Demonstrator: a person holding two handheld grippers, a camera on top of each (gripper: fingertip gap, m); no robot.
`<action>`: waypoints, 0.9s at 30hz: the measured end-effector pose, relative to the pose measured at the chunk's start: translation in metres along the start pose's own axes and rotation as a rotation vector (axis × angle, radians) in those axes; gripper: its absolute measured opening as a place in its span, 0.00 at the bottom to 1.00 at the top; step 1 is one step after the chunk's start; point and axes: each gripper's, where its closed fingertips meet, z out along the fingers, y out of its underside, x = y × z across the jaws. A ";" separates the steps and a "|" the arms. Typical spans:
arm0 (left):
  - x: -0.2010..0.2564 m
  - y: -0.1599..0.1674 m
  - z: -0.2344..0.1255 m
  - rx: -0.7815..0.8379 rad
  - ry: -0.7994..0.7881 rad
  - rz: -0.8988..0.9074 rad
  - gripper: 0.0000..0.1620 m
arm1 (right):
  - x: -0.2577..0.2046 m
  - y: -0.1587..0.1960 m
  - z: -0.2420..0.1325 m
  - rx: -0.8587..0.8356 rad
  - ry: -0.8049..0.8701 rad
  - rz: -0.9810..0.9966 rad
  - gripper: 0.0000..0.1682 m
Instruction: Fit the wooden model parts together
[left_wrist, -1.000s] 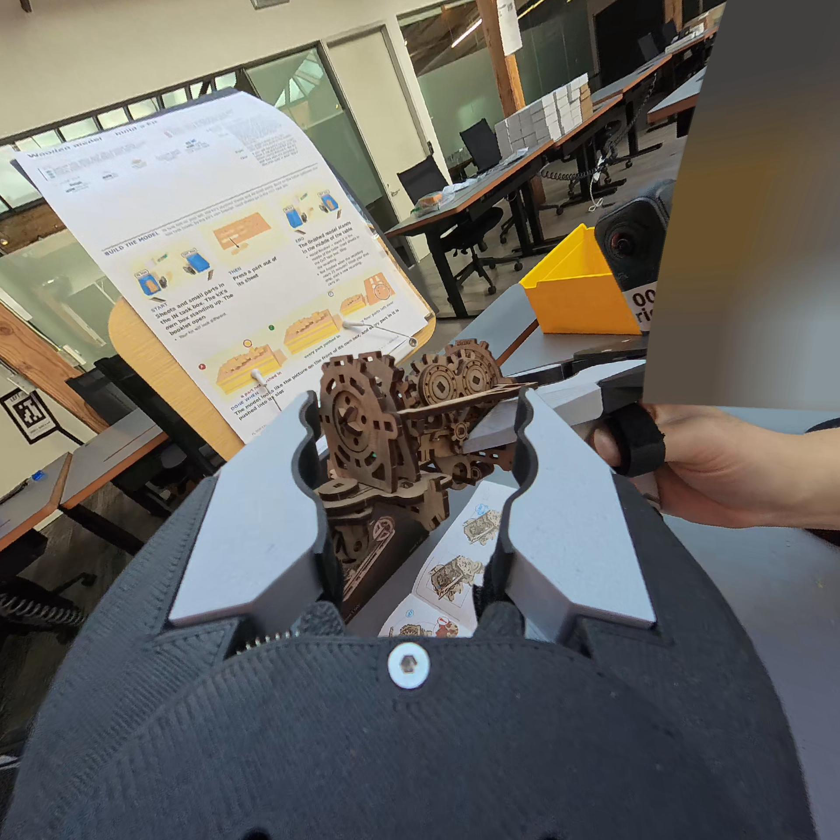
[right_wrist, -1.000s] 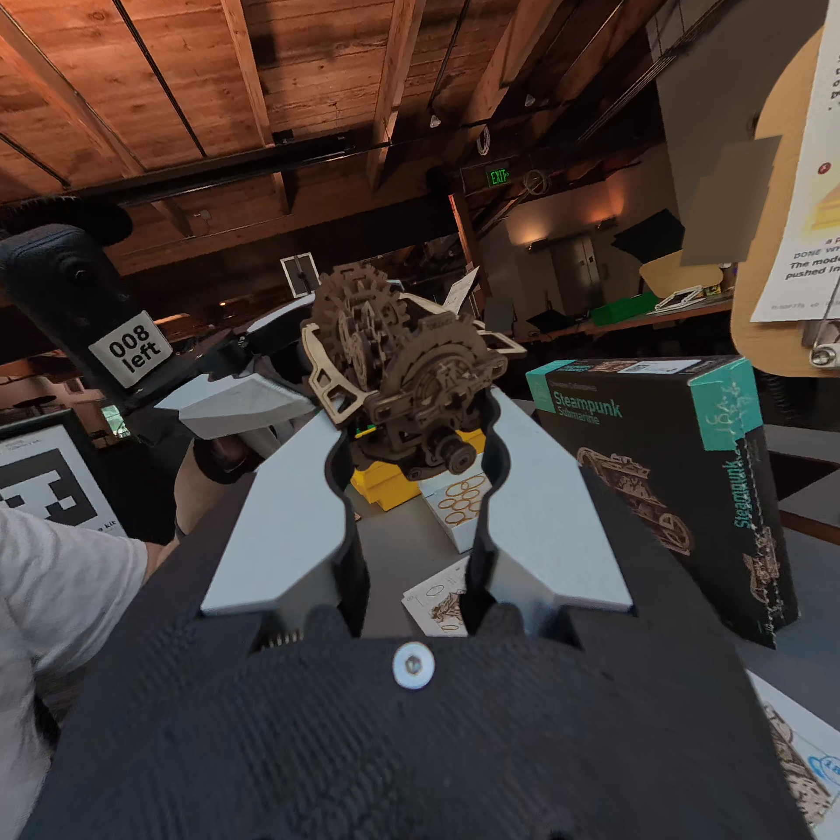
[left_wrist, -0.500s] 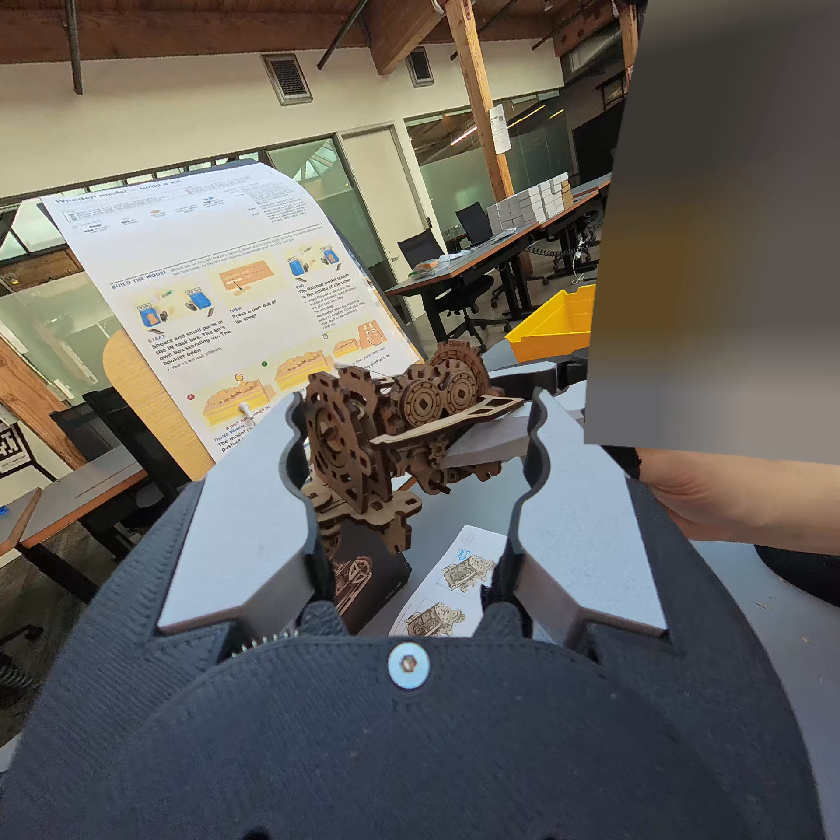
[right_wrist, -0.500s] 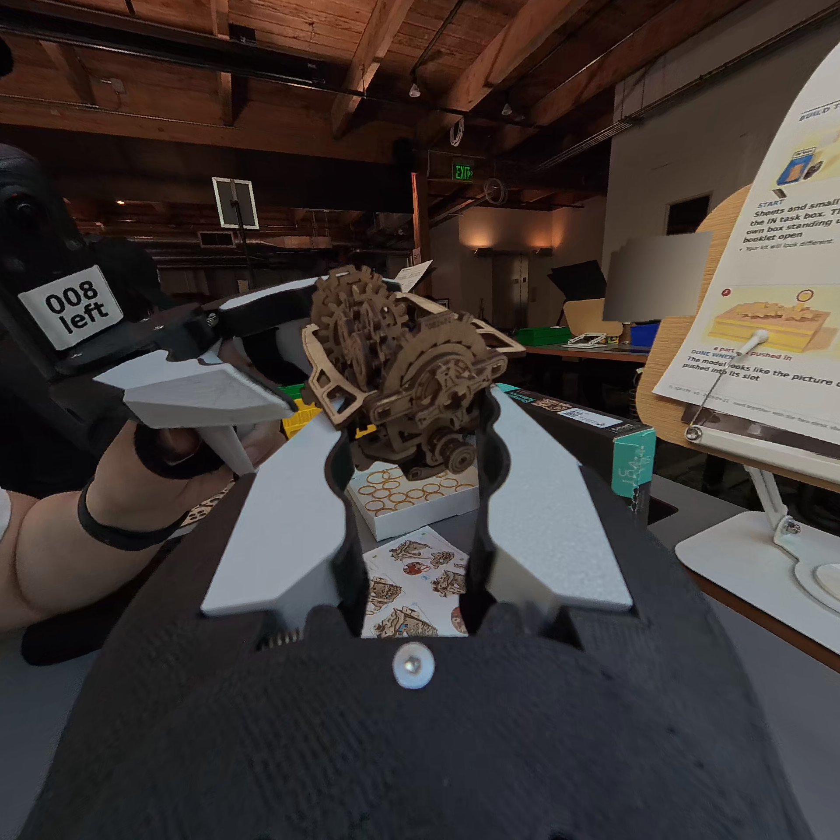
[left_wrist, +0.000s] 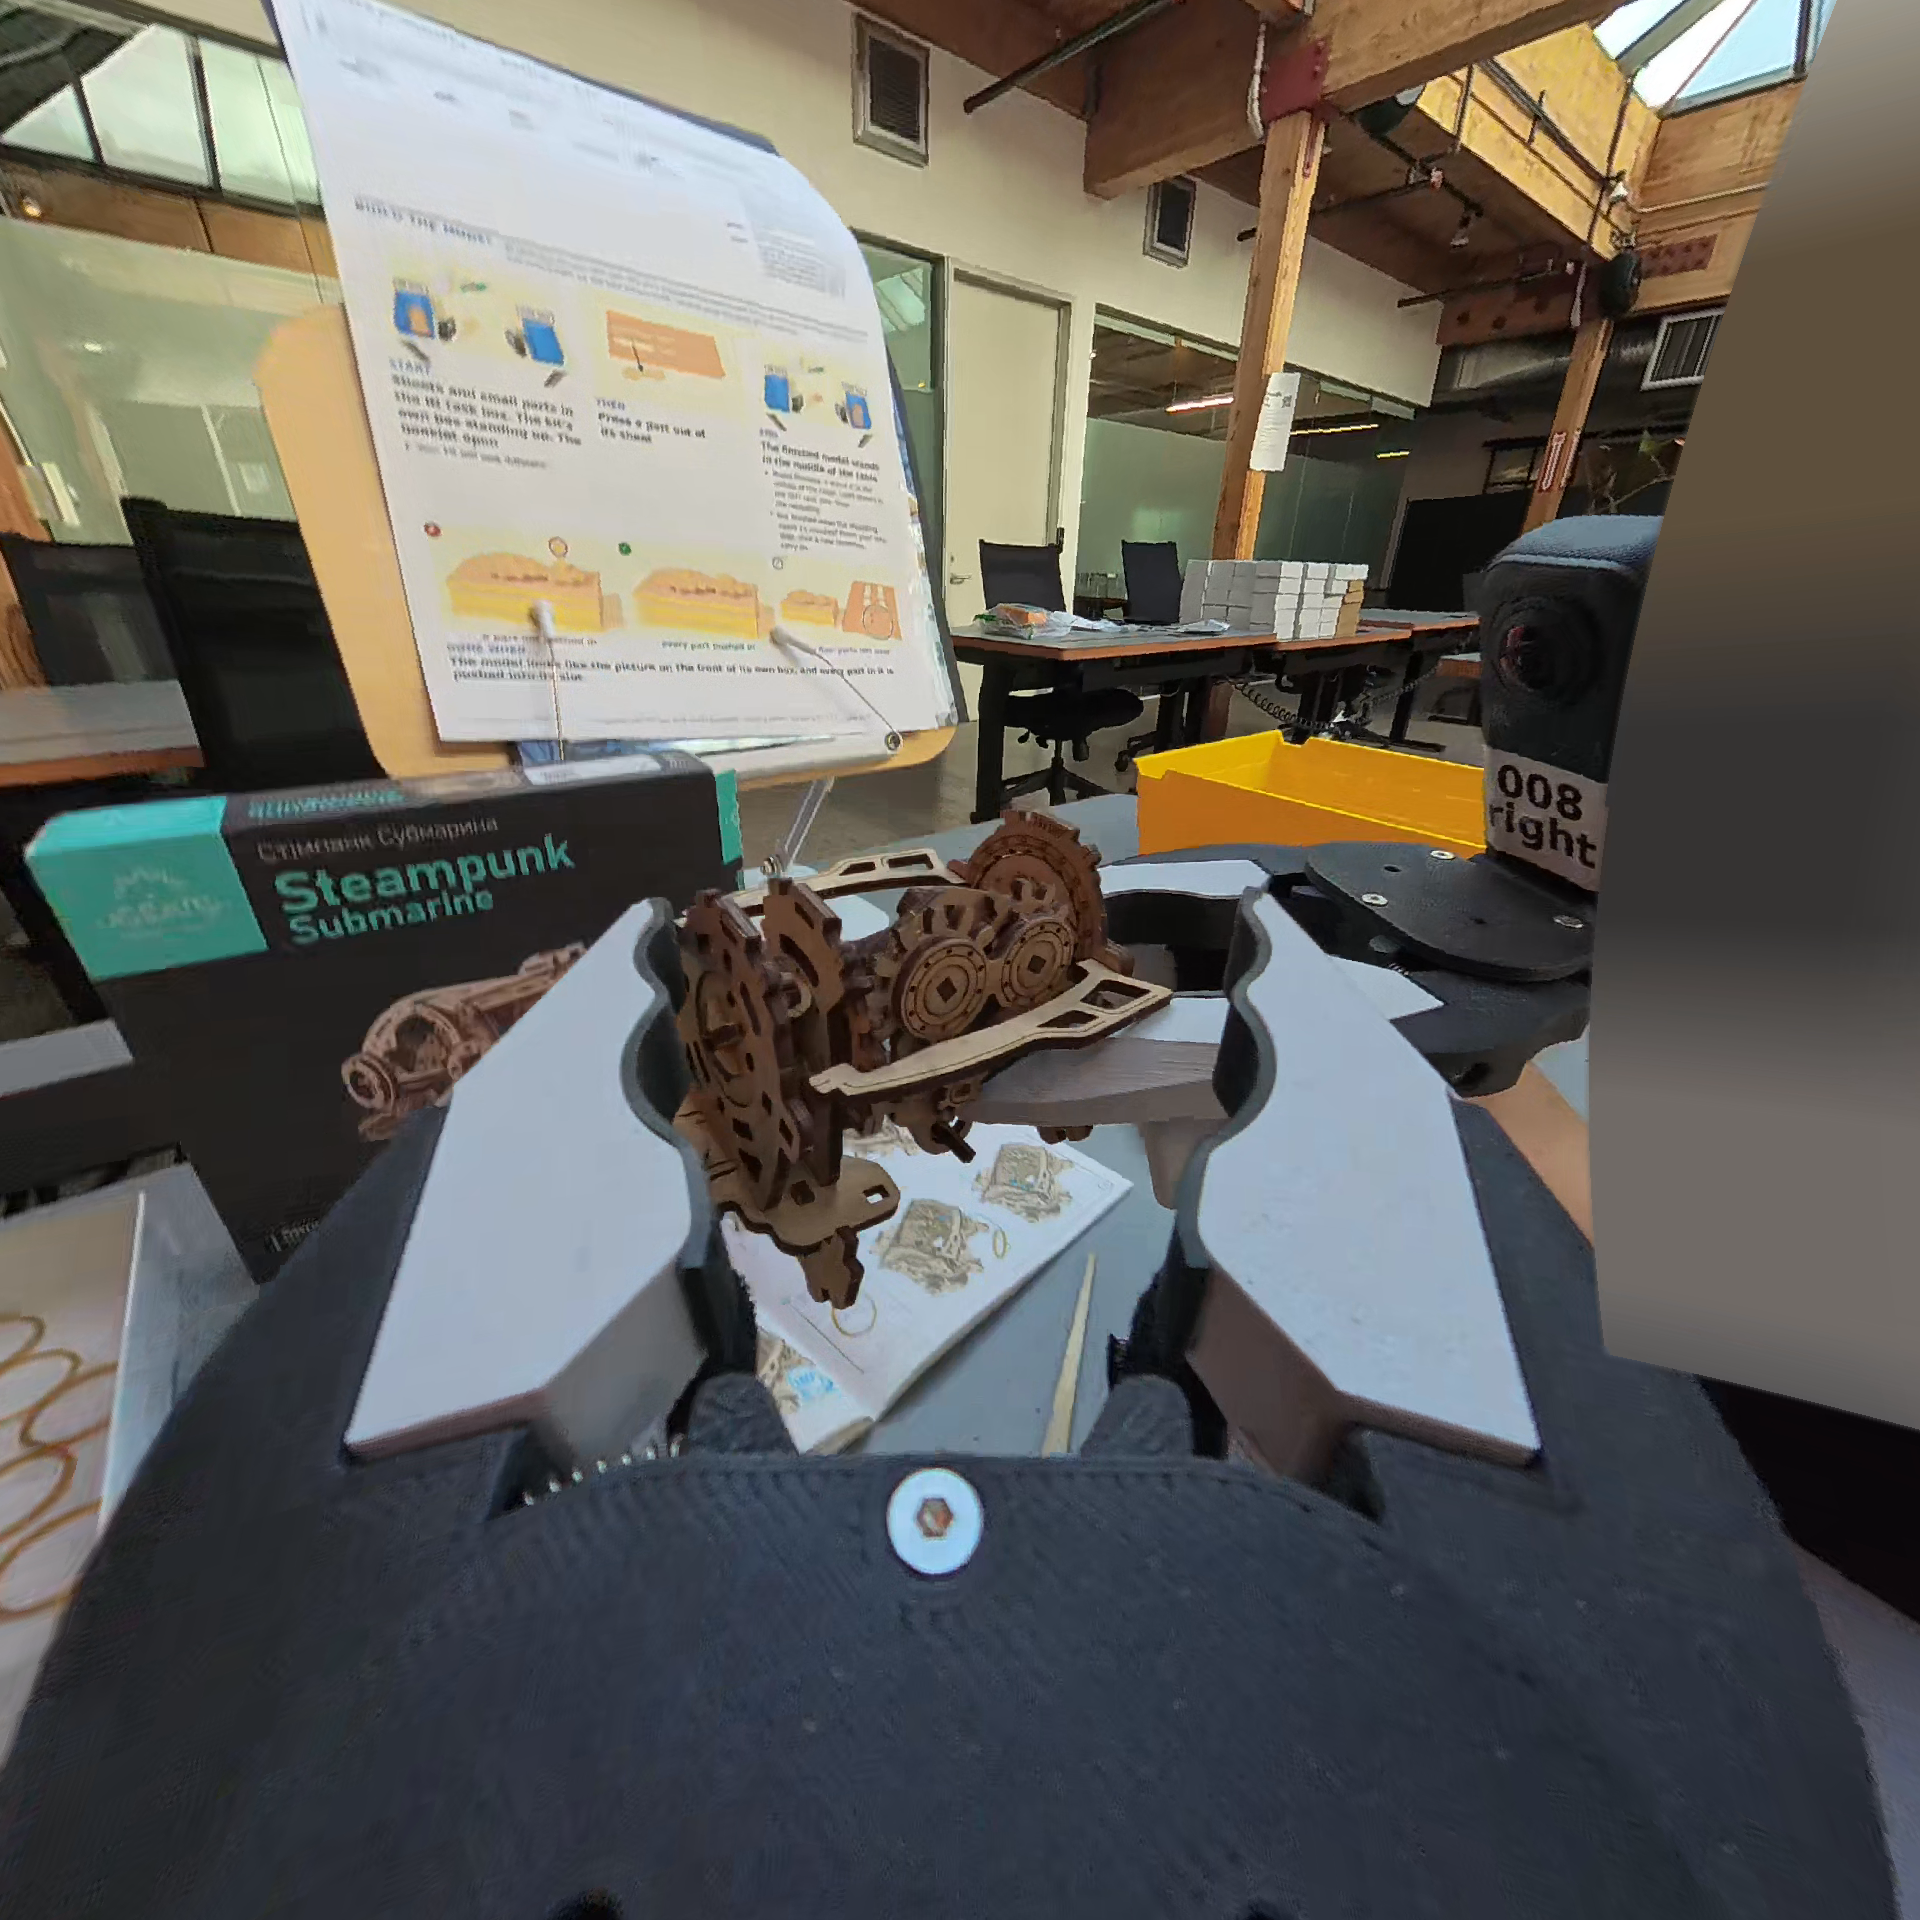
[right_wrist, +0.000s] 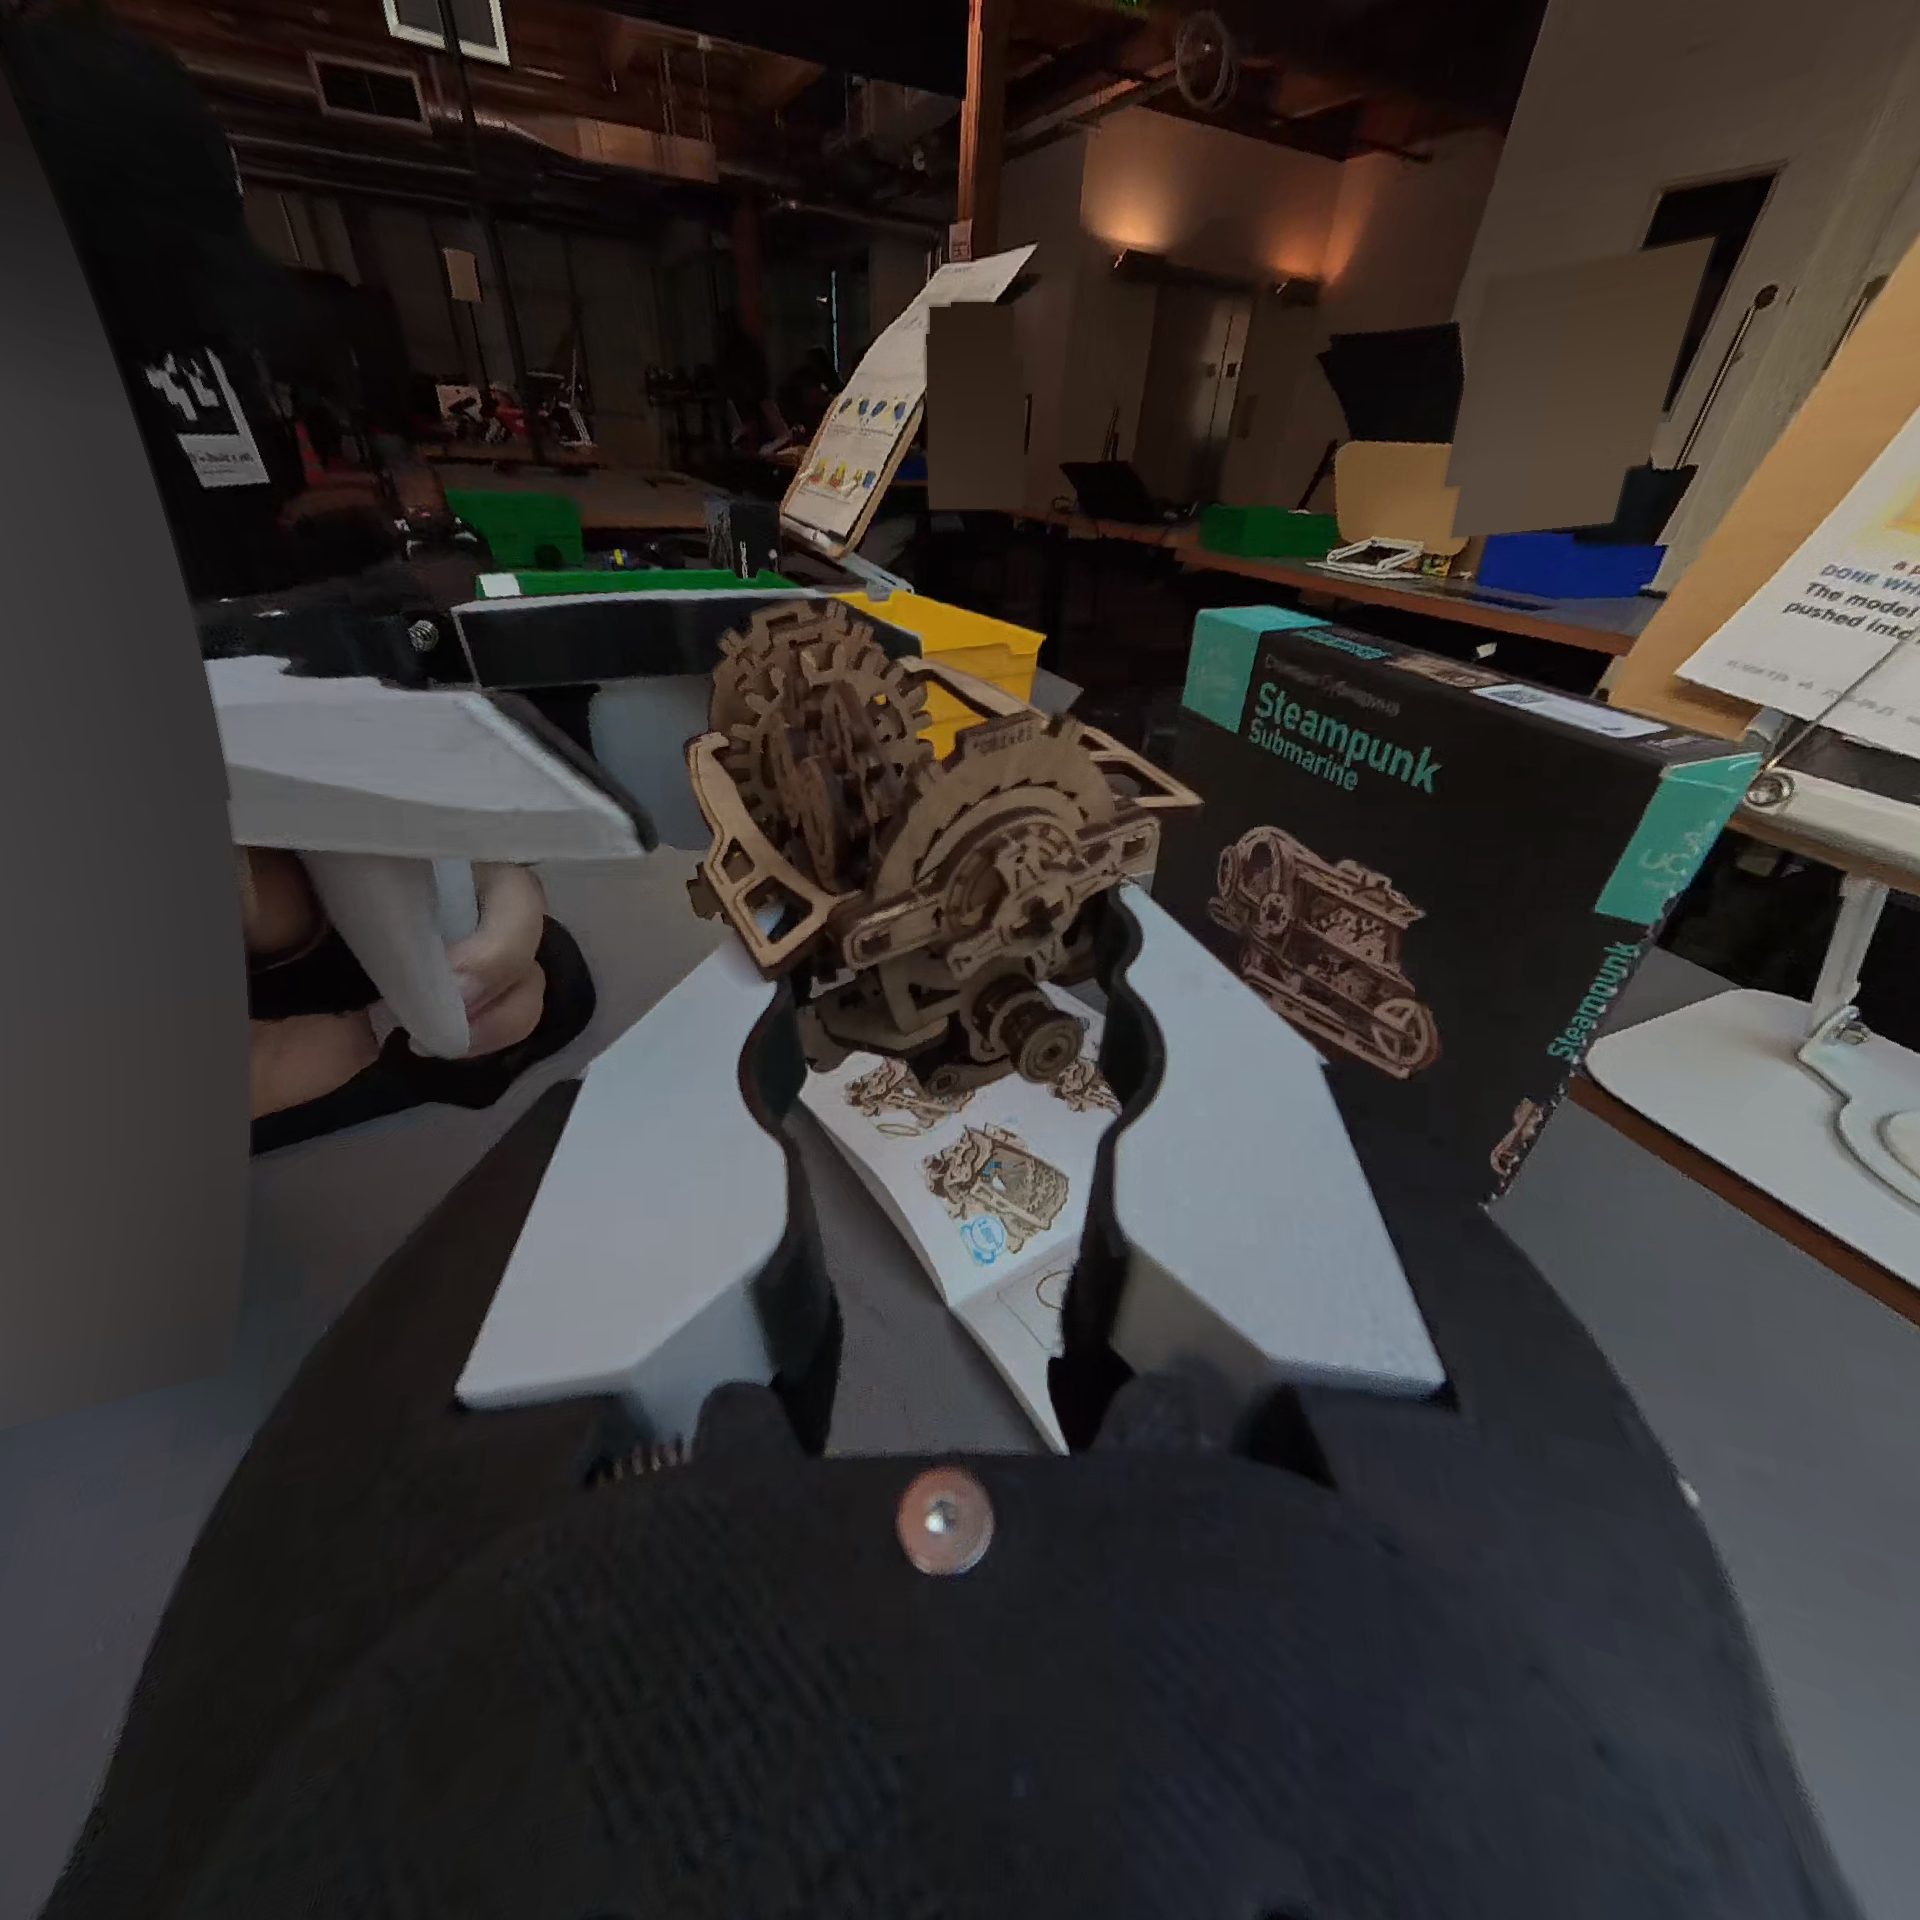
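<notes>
The wooden model (left_wrist: 914, 997), a brown cluster of gears in a pale frame, hangs in the air above the table. My right gripper (right_wrist: 951, 945) is shut on its lower part, with the gears (right_wrist: 831, 748) standing above the fingertips. My left gripper (left_wrist: 951, 914) is open, its fingers wide apart on either side of the model. The model's gear end lies close to the inner side of the left finger (left_wrist: 582, 1122). The right gripper's fingers (left_wrist: 1101, 1081) reach in from the right. The left gripper's white finger (right_wrist: 416, 758) shows to the left of the model.
The dark kit box (left_wrist: 395, 935) stands behind the model and also shows in the right wrist view (right_wrist: 1403, 831). An open booklet (left_wrist: 935, 1247) and a thin wooden stick (left_wrist: 1070, 1340) lie below. An instruction sheet on a stand (left_wrist: 623, 416) and a yellow bin (left_wrist: 1299, 790) are behind. A person's hand (right_wrist: 488, 966) holds the left gripper. My hands' fingertips stand some 4 cm from each other.
Both grippers and the model have come down toward the table and tilted, so the kit box and booklet now show. The right grip holds; the left gripper stays open.
</notes>
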 end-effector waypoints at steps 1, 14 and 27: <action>0.001 0.009 -0.007 -0.013 -0.007 -0.037 0.63 | -0.007 0.010 -0.002 -0.037 0.005 -0.011 0.32; 0.008 0.095 -0.047 -0.176 -0.032 -0.385 0.66 | -0.049 0.095 -0.013 -0.369 0.047 -0.061 0.32; -0.012 0.095 -0.067 -0.215 0.019 -0.617 0.46 | -0.055 0.102 -0.009 -0.388 0.003 -0.091 0.33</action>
